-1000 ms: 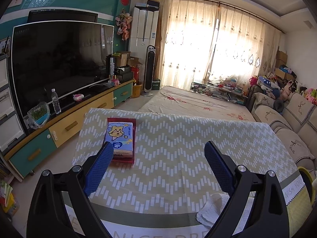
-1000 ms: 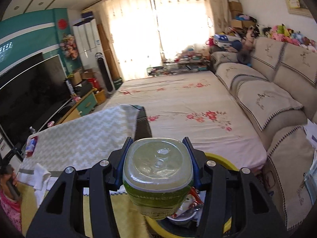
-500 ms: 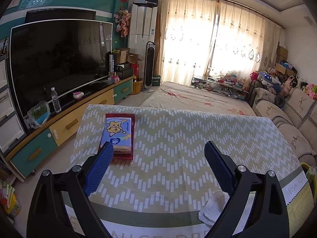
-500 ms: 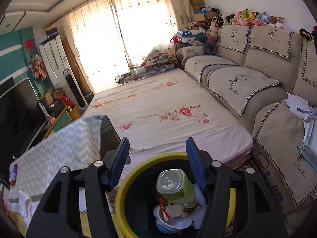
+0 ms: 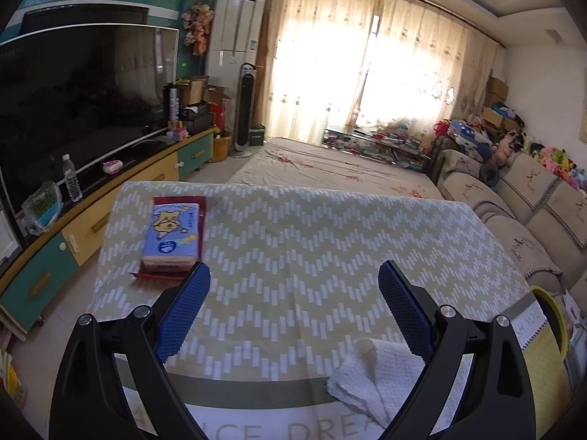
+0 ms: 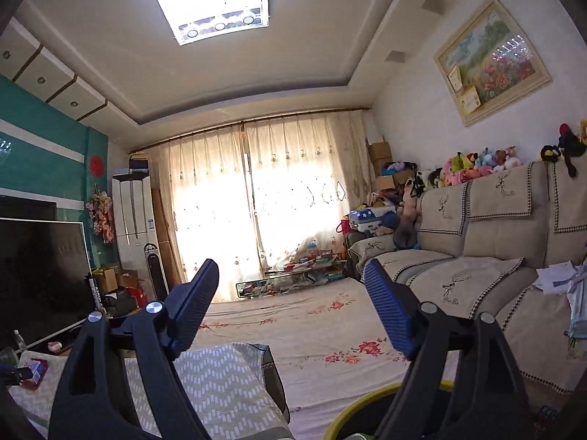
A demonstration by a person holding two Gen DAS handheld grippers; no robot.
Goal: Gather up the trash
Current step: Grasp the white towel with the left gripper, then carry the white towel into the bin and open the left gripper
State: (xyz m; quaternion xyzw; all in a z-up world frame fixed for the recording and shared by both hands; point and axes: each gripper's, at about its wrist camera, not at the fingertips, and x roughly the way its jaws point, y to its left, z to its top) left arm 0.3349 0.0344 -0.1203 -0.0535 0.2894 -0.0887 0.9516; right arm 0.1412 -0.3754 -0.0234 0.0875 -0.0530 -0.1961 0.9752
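**Bottle dropped in the bin; crumpled paper towel is next**

A second ago the right gripper [image 6: 291, 304] was clamped on a green-labelled plastic bottle above the yellow-rimmed trash bin [image 6: 361, 405]; half a second ago the bottle already stood inside the bin with the jaws apart around nothing. Now the right gripper has swung up from the bin to point roughly level across the room, its jaws opening with nothing between them, and only an arc of the bin's rim shows at the bottom of its view. That piece of trash looks delivered.

What seems left is the crumpled white paper towel [image 5: 370, 377], lying on the chevron-patterned tablecloth [image 5: 293, 242] at the near edge, well short of the bin, whose rim [image 5: 550, 308] sits just off the cloth's right end. The tissue pack [image 5: 171, 233] on its red tray lies toward the cloth's far left and is probably not trash.

The left gripper [image 5: 293, 297] has barely moved: it hovers over the cloth, tilted down, fingers spread wide and empty, the towel just beneath its right finger [image 5: 403, 308].
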